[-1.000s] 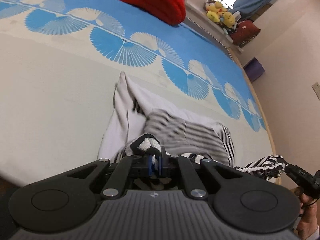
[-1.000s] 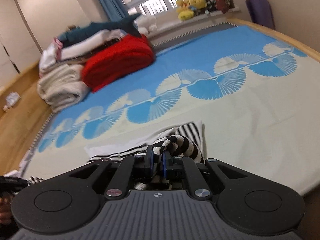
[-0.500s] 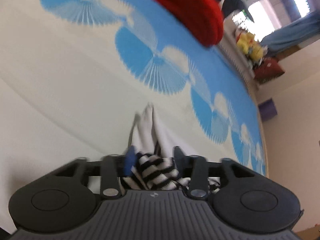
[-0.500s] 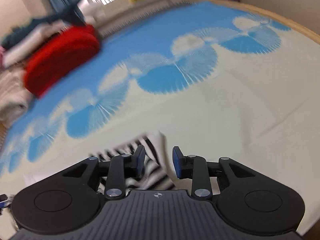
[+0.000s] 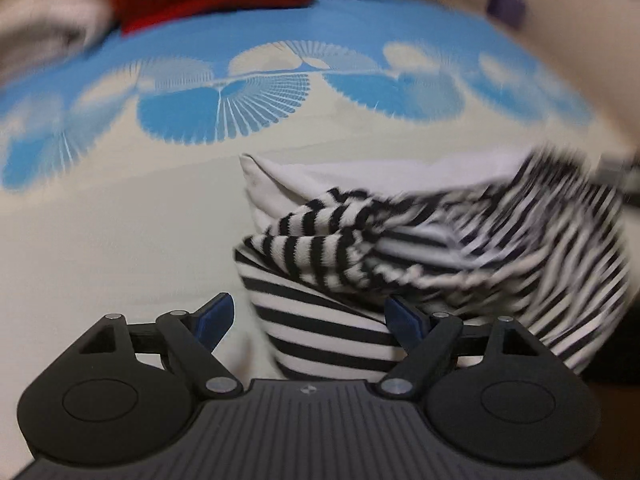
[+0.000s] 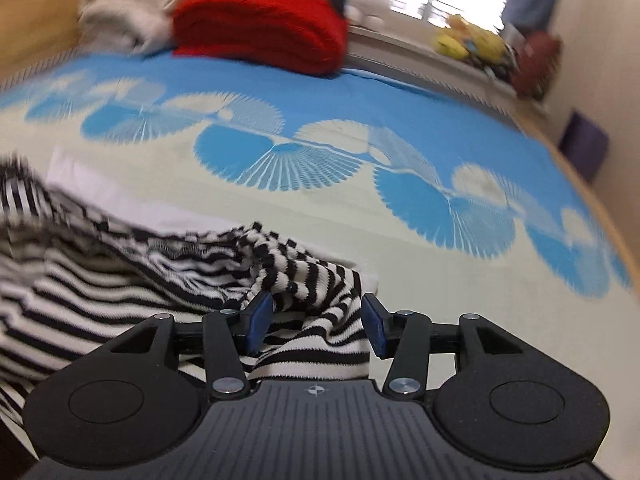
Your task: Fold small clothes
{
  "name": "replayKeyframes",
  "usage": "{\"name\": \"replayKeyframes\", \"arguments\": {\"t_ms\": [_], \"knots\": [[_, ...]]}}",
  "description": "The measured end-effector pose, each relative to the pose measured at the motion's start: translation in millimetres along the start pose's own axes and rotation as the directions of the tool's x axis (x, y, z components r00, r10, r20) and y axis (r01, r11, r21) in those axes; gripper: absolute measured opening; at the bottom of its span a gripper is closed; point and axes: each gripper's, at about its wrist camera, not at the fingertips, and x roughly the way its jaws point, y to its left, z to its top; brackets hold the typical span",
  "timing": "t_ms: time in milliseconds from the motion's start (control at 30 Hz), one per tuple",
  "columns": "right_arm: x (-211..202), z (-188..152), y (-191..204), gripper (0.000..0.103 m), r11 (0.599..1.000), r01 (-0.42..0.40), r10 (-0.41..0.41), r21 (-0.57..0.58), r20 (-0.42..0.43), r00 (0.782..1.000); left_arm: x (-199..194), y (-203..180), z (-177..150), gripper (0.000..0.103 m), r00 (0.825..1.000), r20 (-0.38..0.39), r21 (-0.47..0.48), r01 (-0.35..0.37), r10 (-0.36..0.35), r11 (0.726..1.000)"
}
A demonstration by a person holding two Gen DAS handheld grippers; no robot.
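Both hand-held grippers, left and right, had just been opening, jaws apart over the striped garment, its far right end blurred.

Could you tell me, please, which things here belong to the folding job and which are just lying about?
Part of the job:
- striped garment, black and white, on the bed cover
- left gripper, jaws just opened, cloth between them, unpinched
- right gripper, jaws likewise just opened over the cloth

Lying about:
- red blanket
- pale folded bedding
- yellow soft toys
- purple box
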Motion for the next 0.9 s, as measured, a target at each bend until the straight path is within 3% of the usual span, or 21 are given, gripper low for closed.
{"name": "replayKeyframes", "arguments": {"t_ms": [67,267,367,400,433,467,533,633,767,833,900], "knots": [[10,1,7,0.051,0.997,0.026,-0.026,-0.068,-0.006,1.000,8,-6,2,0.087,0.999,0.003,0.056,-0.053,0.053,0.997],[31,8,20,0.051,0.984,0.029,-0.027,-0.175,0.011,1.000,25,-14,26,0.082,0.995,0.060,0.078,-0.084,0.079,0.993],[38,14,23,0.050,0.981,0.008,-0.002,-0.192,0.028,1.000,32,-17,39,0.059,0.995,0.071,0.091,-0.070,0.063,0.993],[40,17,23,0.049,0.982,0.002,0.004,-0.186,0.030,1.000,33,-17,44,0.043,0.996,0.076,0.084,-0.058,0.052,0.995],[43,20,21,0.045,0.985,-0.011,0.016,-0.170,0.030,0.999,34,-15,49,0.021,0.996,0.082,0.071,-0.039,0.034,0.997],[44,24,17,0.042,0.989,-0.030,0.035,-0.143,0.032,0.999,35,-13,54,0.014,0.996,0.085,0.054,-0.017,0.012,0.998],[45,34,4,0.004,0.995,-0.086,0.089,-0.049,0.048,0.995,35,-6,63,0.006,0.994,0.111,0.013,-0.006,0.005,1.000],[40,49,-27,0.003,0.981,-0.102,0.081,0.167,0.131,0.988,32,8,80,0.004,0.985,0.169,-0.085,-0.033,0.047,0.996],[32,59,-62,0.003,0.919,-0.035,-0.053,0.393,0.211,0.976,26,29,98,0.004,0.954,0.282,-0.271,-0.024,0.103,0.962],[40,62,-66,0.003,0.903,-0.019,-0.069,0.429,0.188,0.980,37,26,107,0.004,0.955,0.269,-0.272,-0.046,0.122,0.961],[59,64,-59,0.003,0.917,0.025,-0.070,0.398,0.100,0.992,63,19,113,0.004,0.978,0.160,-0.224,-0.093,0.131,0.970]]}}
